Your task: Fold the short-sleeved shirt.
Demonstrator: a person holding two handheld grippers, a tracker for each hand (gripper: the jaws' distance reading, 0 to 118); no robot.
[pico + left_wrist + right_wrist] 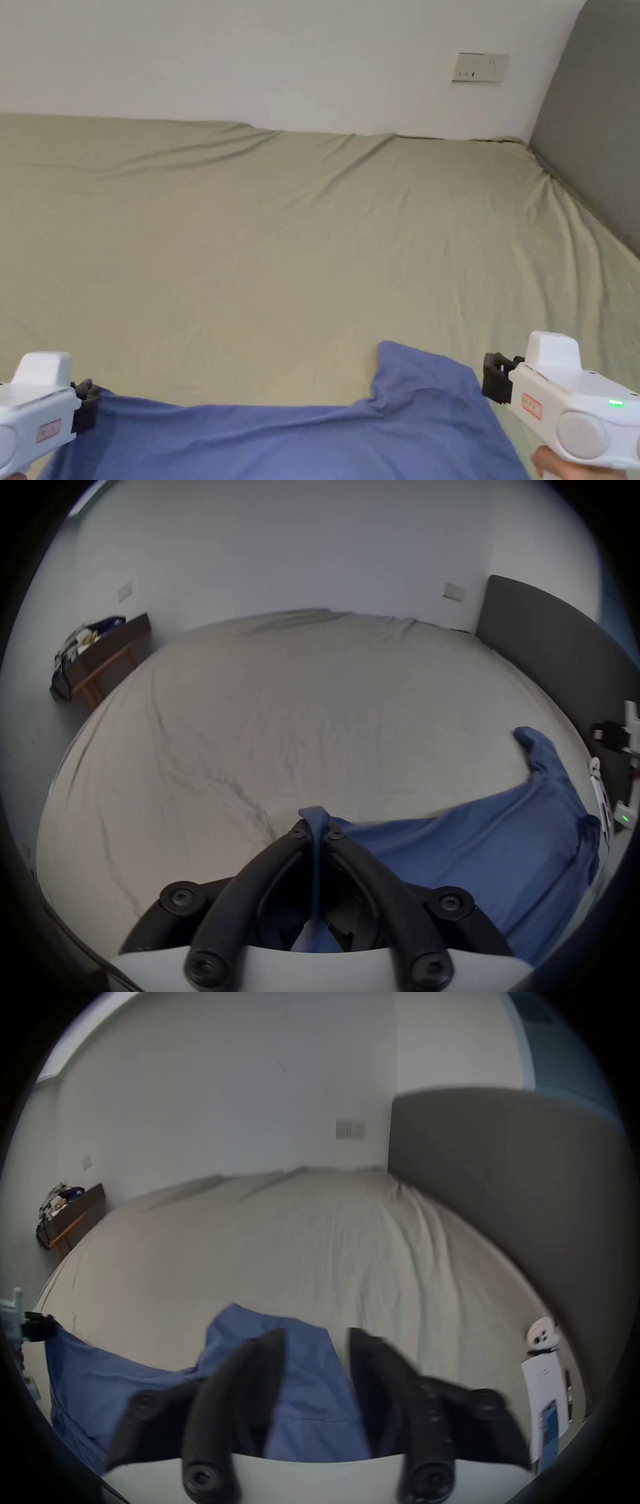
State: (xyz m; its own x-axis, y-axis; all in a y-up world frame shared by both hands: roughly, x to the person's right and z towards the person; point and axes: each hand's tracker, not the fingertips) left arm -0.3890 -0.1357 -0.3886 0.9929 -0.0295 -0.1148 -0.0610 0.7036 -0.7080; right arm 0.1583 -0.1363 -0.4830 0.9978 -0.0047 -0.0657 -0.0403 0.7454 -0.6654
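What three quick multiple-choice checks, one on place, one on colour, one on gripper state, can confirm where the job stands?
1. Where does the shirt lie?
A. On the bed
B. On the floor
C. On a chair

2. What colour is the shirt?
A. Red
B. Blue
C. White

3. How does the left gripper stand?
A. Wide open
B. Shut on nothing
C. Shut on the shirt

Answers: 1 A, the fabric spreads over the beige sheet; 2 B, blue in every view; 3 C, its own view shows cloth pinched between both jaws, while the right gripper gapes open.
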